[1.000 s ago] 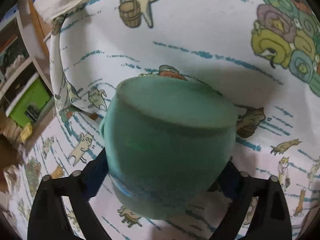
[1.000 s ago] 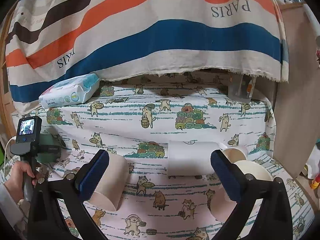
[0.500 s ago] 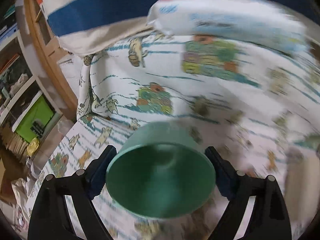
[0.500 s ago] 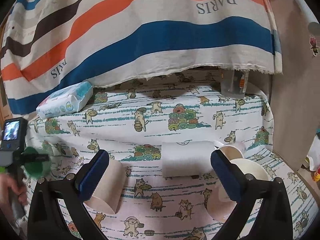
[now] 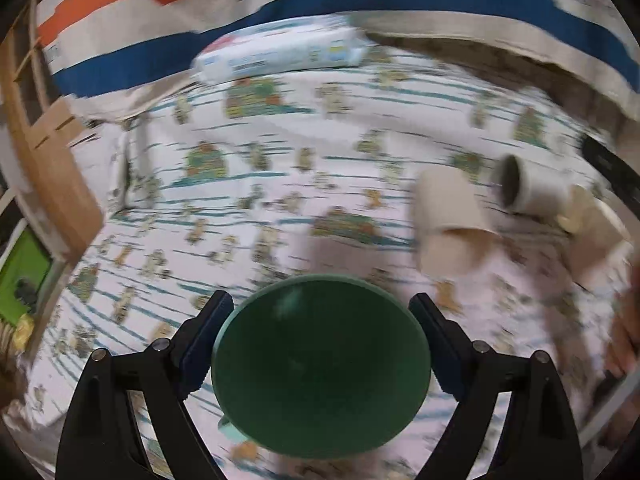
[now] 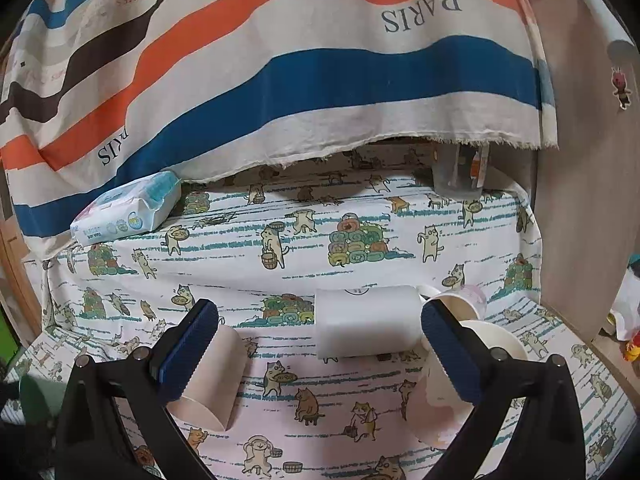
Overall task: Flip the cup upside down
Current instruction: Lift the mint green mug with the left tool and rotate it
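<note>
Cup [image 5: 320, 368], green, sits clamped between my left gripper's [image 5: 320, 344] pads, mouth facing the camera, above the cat-print cloth [image 5: 280, 200]; view blurred. A beige cup [image 5: 448, 224] lies far right.

Right view: my right gripper [image 6: 320, 352] is spread apart, holding nothing, a white mug [image 6: 366, 322] lying beyond it.

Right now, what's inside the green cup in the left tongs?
Nothing visible: the green cup faces the camera, showing only bare dark green walls. The left tongs grip its sides; motion blur could hide small residue.
</note>
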{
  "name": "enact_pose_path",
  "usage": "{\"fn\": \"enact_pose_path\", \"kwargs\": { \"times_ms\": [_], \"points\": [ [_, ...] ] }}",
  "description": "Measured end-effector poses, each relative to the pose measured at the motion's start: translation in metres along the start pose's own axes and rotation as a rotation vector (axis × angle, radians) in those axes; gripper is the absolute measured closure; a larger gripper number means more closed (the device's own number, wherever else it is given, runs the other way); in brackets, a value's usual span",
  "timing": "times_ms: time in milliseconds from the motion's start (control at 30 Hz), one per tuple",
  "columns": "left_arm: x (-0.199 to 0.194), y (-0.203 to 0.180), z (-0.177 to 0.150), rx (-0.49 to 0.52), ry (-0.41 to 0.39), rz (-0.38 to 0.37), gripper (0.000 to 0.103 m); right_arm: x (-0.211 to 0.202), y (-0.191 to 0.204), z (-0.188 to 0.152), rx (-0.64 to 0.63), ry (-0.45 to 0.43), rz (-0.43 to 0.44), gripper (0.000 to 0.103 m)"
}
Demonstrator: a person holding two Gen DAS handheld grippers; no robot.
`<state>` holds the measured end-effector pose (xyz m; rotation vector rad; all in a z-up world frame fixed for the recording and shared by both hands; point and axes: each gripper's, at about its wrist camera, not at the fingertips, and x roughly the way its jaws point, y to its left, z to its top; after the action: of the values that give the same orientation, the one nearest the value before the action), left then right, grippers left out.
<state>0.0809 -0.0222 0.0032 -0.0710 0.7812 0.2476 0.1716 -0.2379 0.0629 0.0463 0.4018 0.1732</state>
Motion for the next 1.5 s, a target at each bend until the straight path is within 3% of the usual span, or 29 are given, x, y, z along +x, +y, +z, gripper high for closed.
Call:
{"fn": "enact_pose_path", "kwargs": {
  "times_ms": [133,300,367,400,433,500,600,667,733,900,1067,1200,1300,1400,1500],
  "points": [
    [-0.017,-0.032,-0.006,0.068,-0.013,-0.118,0.015,-0.015,-0.002,-0.001,-0.026,-0.008,-0.002,0.0],
    [-0.017,-0.061,-0.002,0.104,-0.004,-0.21,0.02,-0.056,-0.02,-0.006,-0.038,-0.058,-0.026,0.0],
    [-0.022,-0.074,0.001,0.142,-0.04,-0.204,0.057,-0.072,-0.03,-0.01,-0.028,-0.089,-0.061,0.0],
    [-0.024,-0.079,0.003,0.152,-0.042,-0.203,0.066,-0.08,-0.034,-0.013,-0.024,-0.099,-0.071,0.0],
    [-0.024,-0.083,0.005,0.152,-0.027,-0.237,0.068,-0.086,-0.037,-0.017,-0.023,-0.102,-0.074,0.0],
    [-0.021,-0.088,0.007,0.151,0.004,-0.297,0.065,-0.094,-0.043,-0.023,-0.023,-0.1,-0.081,0.0],
    [-0.029,-0.09,-0.001,0.163,-0.034,-0.332,0.062,-0.107,-0.051,-0.032,-0.008,-0.098,-0.071,0.0],
    [-0.042,-0.086,-0.006,0.166,-0.091,-0.345,0.043,-0.115,-0.057,-0.036,0.011,-0.103,-0.053,0.0],
    [-0.054,-0.081,-0.01,0.177,-0.149,-0.335,0.034,-0.12,-0.058,-0.039,0.019,-0.102,-0.042,0.0],
    [-0.077,-0.057,-0.003,0.142,-0.203,-0.344,0.034,-0.133,-0.055,-0.043,0.038,-0.109,-0.016,0.0],
    [-0.096,-0.024,-0.01,0.123,-0.299,-0.273,0.029,-0.143,-0.049,-0.05,0.037,-0.094,0.023,0.0],
    [-0.091,0.003,-0.021,0.095,-0.296,-0.304,0.029,-0.147,-0.041,-0.061,-0.003,-0.06,0.027,0.0],
    [-0.082,0.016,-0.03,0.077,-0.324,-0.275,0.029,-0.151,-0.035,-0.065,-0.01,-0.046,0.041,0.0],
    [-0.074,0.031,-0.038,0.052,-0.337,-0.312,0.029,-0.154,-0.024,-0.068,-0.04,-0.053,0.028,0.0],
    [-0.07,0.04,-0.046,0.063,-0.393,-0.274,0.029,-0.152,-0.015,-0.071,-0.053,-0.039,0.027,0.0]
  ]
}}
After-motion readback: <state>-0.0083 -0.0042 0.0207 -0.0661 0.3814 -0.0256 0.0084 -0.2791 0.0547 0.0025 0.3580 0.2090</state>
